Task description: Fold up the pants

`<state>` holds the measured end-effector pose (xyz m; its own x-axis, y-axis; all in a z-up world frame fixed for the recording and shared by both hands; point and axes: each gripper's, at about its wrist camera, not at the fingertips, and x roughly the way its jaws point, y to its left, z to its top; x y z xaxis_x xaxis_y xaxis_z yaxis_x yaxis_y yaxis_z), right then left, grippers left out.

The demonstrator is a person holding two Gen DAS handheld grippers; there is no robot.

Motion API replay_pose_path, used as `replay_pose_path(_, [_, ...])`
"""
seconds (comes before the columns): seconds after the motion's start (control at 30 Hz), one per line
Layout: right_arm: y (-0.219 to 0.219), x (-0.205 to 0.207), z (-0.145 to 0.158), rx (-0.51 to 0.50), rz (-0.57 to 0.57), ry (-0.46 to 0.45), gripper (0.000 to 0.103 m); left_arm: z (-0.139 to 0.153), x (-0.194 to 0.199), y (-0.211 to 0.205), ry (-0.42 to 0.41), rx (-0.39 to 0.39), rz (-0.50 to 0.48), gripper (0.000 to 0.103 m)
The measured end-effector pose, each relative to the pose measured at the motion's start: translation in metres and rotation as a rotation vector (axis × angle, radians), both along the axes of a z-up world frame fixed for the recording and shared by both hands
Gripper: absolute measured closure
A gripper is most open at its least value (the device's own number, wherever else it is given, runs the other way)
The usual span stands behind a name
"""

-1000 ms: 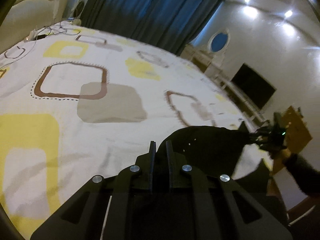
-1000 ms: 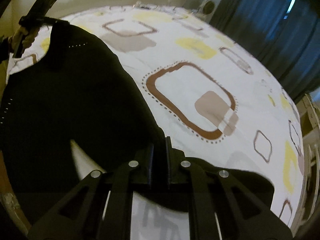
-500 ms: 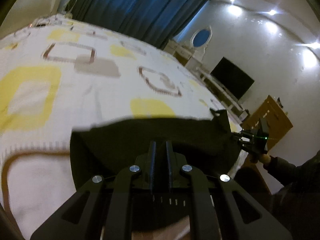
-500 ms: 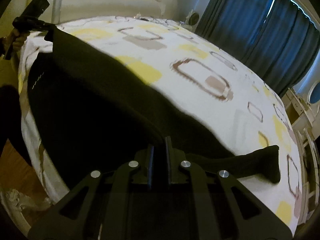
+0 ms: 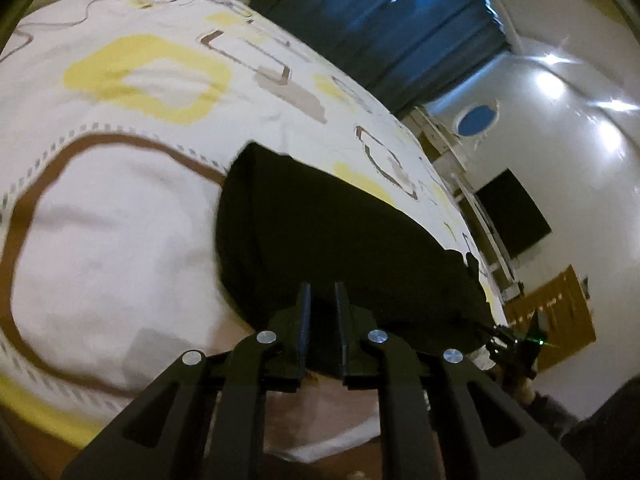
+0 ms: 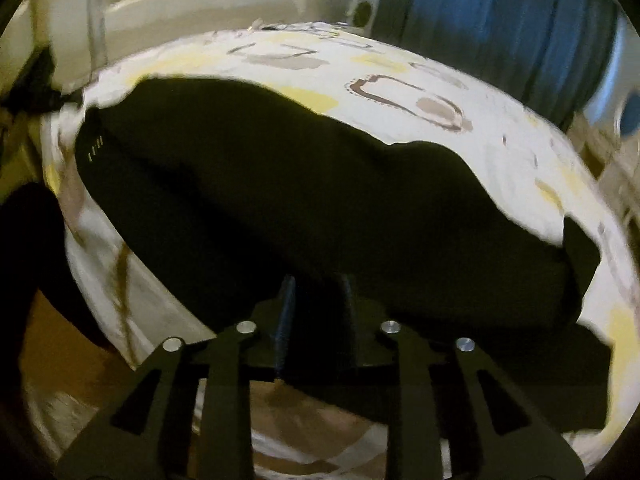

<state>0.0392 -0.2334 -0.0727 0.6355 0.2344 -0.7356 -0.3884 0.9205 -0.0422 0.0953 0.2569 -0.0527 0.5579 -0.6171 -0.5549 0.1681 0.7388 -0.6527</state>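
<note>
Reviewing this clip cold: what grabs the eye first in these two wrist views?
The black pants, a dark mass lying across the near part of the bed, dominate both views. Each gripper, left and right, is closed on their near edge. Behind them spreads the white bedsheet with yellow and brown squares, and blue curtains beyond.

1. Left wrist view: looks along the left gripper (image 5: 321, 294) fingers, low and close over the bed (image 5: 120, 208), facing the blue curtains (image 5: 384, 36) and far wall.
2. Right wrist view: low over the bed's edge, facing the headboard (image 6: 192, 8).
3. Both views share the black pants (image 5: 340, 240) and patterned bedspread.
</note>
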Motion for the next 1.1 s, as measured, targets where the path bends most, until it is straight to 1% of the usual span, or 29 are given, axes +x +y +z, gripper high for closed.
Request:
replay_pose_path(0.03, [-0.002, -0.001, 0.002, 0.038, -0.015, 0.012, 0.075, 0.002, -0.003, -0.008, 0.012, 0.002, 0.016, 0.071])
replay_pose_path(0.07, [-0.006, -0.001, 0.003, 0.096, -0.040, 0.031, 0.075, 0.003, -0.005, -0.020, 0.020, -0.009, 0.033, 0.053])
replay_pose_path(0.1, [-0.008, 0.000, 0.004, 0.135, -0.055, 0.042, 0.073, 0.003, -0.008, -0.025, 0.024, -0.024, 0.050, 0.040])
replay_pose_path(0.13, [-0.011, 0.001, 0.005, 0.182, -0.073, 0.054, 0.070, 0.003, -0.008, -0.030, 0.028, -0.040, 0.073, 0.038])
replay_pose_path(0.2, [-0.017, 0.003, 0.004, 0.274, -0.114, 0.082, 0.067, -0.002, -0.004, -0.039, 0.052, -0.078, 0.140, 0.037])
replay_pose_path(0.23, [-0.023, 0.005, 0.002, 0.339, -0.140, 0.110, 0.065, -0.007, -0.001, -0.041, 0.078, -0.098, 0.185, 0.037])
replay_pose_path(0.33, [-0.037, 0.007, -0.003, 0.484, -0.212, 0.164, 0.063, -0.026, 0.003, -0.041, 0.161, -0.142, 0.300, 0.037])
replay_pose_path(0.37, [-0.045, 0.007, -0.006, 0.555, -0.248, 0.183, 0.061, -0.031, 0.003, -0.040, 0.175, -0.157, 0.321, 0.037])
replay_pose_path(0.4, [-0.048, 0.007, -0.007, 0.591, -0.268, 0.193, 0.056, -0.036, 0.004, -0.038, 0.197, -0.172, 0.361, 0.037])
replay_pose_path(0.43, [-0.054, 0.007, -0.010, 0.640, -0.296, 0.208, 0.054, -0.038, 0.004, -0.036, 0.201, -0.189, 0.387, 0.037])
replay_pose_path(0.53, [-0.062, 0.006, -0.014, 0.694, -0.332, 0.224, 0.052, -0.042, 0.006, -0.032, 0.208, -0.231, 0.444, 0.036])
replay_pose_path(0.67, [-0.064, 0.004, -0.013, 0.699, -0.339, 0.210, 0.050, -0.040, 0.012, -0.027, 0.200, -0.278, 0.501, 0.036])
replay_pose_path(0.73, [-0.065, 0.003, -0.014, 0.705, -0.345, 0.205, 0.044, -0.043, 0.017, -0.026, 0.213, -0.295, 0.522, 0.036])
replay_pose_path(0.77, [-0.065, 0.002, -0.014, 0.707, -0.348, 0.203, 0.043, -0.044, 0.017, -0.029, 0.218, -0.300, 0.525, 0.036])
replay_pose_path(0.8, [-0.065, 0.002, -0.014, 0.713, -0.350, 0.203, 0.042, -0.046, 0.019, -0.031, 0.224, -0.306, 0.526, 0.038])
replay_pose_path(0.83, [-0.065, 0.002, -0.014, 0.719, -0.355, 0.205, 0.042, -0.048, 0.019, -0.033, 0.231, -0.308, 0.527, 0.043])
replay_pose_path(0.87, [-0.066, 0.003, -0.014, 0.727, -0.361, 0.209, 0.041, -0.050, 0.019, -0.035, 0.238, -0.306, 0.529, 0.056])
replay_pose_path(0.9, [-0.068, 0.002, -0.016, 0.744, -0.369, 0.216, 0.039, -0.051, 0.020, -0.036, 0.249, -0.295, 0.533, 0.073])
replay_pose_path(0.97, [-0.074, 0.002, -0.021, 0.827, -0.402, 0.254, 0.037, -0.054, 0.019, -0.037, 0.265, -0.295, 0.533, 0.092])
replay_pose_path(1.03, [-0.081, 0.002, -0.028, 0.900, -0.445, 0.294, 0.037, -0.059, 0.018, -0.035, 0.282, -0.304, 0.556, 0.093])
replay_pose_path(1.1, [-0.089, -0.001, -0.038, 1.001, -0.500, 0.352, 0.037, -0.062, 0.017, -0.034, 0.286, -0.309, 0.568, 0.095])
